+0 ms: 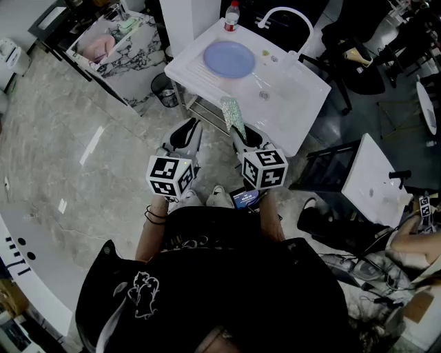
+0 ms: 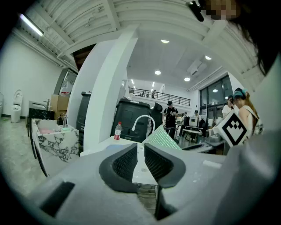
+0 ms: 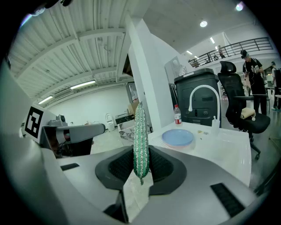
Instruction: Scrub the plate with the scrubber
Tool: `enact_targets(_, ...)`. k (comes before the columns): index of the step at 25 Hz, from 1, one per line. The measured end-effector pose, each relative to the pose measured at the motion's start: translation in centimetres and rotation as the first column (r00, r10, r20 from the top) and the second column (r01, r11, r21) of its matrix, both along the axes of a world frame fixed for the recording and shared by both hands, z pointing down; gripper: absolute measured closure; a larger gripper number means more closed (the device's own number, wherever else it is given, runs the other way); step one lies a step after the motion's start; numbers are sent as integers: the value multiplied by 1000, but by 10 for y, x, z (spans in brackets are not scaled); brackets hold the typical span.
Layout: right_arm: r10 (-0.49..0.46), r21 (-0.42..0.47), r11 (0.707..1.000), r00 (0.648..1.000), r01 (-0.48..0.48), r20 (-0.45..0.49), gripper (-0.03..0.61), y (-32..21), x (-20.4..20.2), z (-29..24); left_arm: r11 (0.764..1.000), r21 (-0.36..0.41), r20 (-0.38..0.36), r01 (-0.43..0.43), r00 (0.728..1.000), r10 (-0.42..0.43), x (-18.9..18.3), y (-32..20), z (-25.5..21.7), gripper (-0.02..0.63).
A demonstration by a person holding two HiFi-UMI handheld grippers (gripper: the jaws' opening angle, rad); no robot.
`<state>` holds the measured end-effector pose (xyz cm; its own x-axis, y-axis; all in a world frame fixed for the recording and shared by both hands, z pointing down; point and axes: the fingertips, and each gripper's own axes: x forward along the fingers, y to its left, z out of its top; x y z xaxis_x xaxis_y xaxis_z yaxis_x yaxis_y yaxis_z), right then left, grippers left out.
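A round blue plate (image 1: 229,58) lies on the left part of the white sink unit (image 1: 303,103), and shows beyond the jaws as the plate (image 3: 178,137) in the right gripper view. My right gripper (image 1: 239,132) is shut on a green glittery scrubber (image 1: 233,112), which stands upright between its pads as the scrubber (image 3: 141,143). It hangs short of the sink unit's near edge, away from the plate. My left gripper (image 1: 189,129) is beside it on the left, shut with nothing in it (image 2: 141,147). The scrubber (image 2: 163,138) appears just right of its jaws.
A white curved faucet (image 1: 282,15) and a red-capped bottle (image 1: 232,16) stand at the sink's back. A marble-patterned cart (image 1: 117,41) and a dark bin (image 1: 164,89) are to the left. Office chairs (image 1: 358,58) and a white table (image 1: 375,180) are to the right. People stand far behind.
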<state>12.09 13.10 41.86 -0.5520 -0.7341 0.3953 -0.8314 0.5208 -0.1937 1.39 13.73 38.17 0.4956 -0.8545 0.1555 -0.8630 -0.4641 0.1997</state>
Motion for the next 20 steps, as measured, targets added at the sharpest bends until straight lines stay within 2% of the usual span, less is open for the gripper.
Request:
enact_targets(9, 19, -8, 1000, 1000, -19, 1, 491, 3, 3, 3, 1000, -13, 5, -12, 1000, 12, 1, 1, 5, 554)
enact_targets(13, 49, -8, 999, 999, -49, 3, 491, 0, 13, 4, 1000, -17, 6, -14, 1000, 14, 7, -3, 7, 554)
enact_targets(20, 45, -1, 999, 999, -45, 15, 491, -4, 34, 4, 1000, -16, 6, -3, 1000, 3, 23, -11, 9, 554)
